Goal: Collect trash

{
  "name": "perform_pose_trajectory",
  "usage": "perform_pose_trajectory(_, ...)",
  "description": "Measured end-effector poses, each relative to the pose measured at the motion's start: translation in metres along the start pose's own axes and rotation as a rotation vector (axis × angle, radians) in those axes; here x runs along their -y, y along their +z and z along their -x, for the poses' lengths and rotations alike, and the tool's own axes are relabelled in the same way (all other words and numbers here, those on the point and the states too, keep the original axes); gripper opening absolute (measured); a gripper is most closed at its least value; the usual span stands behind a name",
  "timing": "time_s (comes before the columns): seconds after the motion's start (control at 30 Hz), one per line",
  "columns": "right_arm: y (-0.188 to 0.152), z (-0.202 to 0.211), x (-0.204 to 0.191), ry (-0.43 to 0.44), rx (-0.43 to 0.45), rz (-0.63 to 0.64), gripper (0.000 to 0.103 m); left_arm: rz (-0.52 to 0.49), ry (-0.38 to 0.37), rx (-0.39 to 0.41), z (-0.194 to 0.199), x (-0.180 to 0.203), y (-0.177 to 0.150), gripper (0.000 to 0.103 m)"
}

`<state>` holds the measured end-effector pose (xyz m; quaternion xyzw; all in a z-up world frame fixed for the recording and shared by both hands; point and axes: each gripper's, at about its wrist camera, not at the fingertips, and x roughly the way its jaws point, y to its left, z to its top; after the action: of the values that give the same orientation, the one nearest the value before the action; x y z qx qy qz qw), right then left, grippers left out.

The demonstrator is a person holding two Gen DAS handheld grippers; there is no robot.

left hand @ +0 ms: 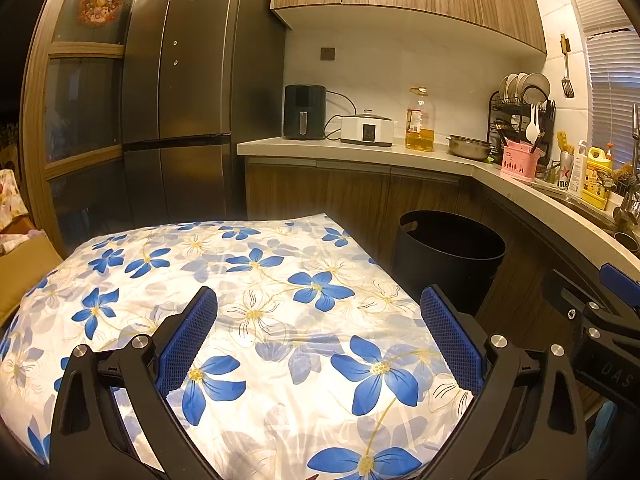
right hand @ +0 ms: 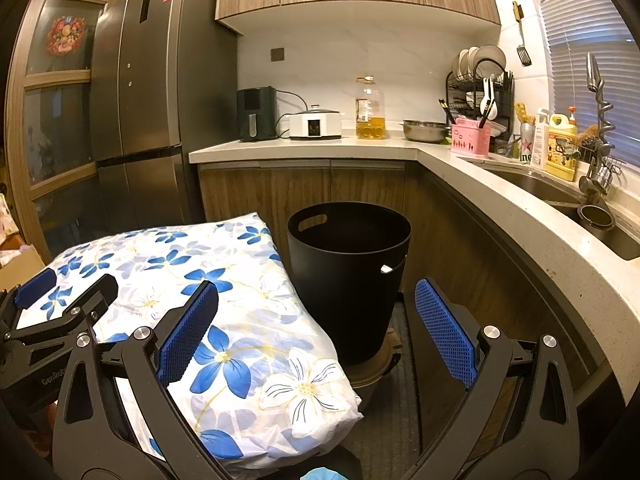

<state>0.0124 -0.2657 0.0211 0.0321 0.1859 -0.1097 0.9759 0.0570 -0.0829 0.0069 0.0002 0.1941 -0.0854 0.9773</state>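
A black round trash bin (right hand: 349, 276) with handle cut-outs stands on the floor by the counter; it also shows in the left wrist view (left hand: 448, 256). Its inside looks dark. My left gripper (left hand: 320, 328) is open and empty above a table covered by a blue-flowered cloth (left hand: 256, 280). My right gripper (right hand: 318, 320) is open and empty, with the bin straight ahead between its fingers and the table's corner (right hand: 280, 360) under its left finger. No loose trash shows on the cloth. Something light blue (right hand: 320, 474) peeks in at the bottom edge of the right wrist view.
An L-shaped counter (right hand: 460, 168) holds an air fryer (right hand: 256, 114), a cooker (right hand: 316, 122), an oil bottle (right hand: 370, 110), a steel bowl (right hand: 426, 130), a dish rack (right hand: 480, 92) and a sink (right hand: 560, 196). A dark fridge (right hand: 144, 100) stands at the left. The bin sits on a low stand (right hand: 376, 368).
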Motion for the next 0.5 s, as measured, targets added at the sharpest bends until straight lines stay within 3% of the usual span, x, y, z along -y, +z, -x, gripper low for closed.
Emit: perform_pose_trajectory(0.5, -0.0005, -0.0006, 0.0003, 0.001, -0.001, 0.0, 0.097, 0.0, -0.003, -0.002, -0.0001, 0.0004, -0.0002, 0.097)
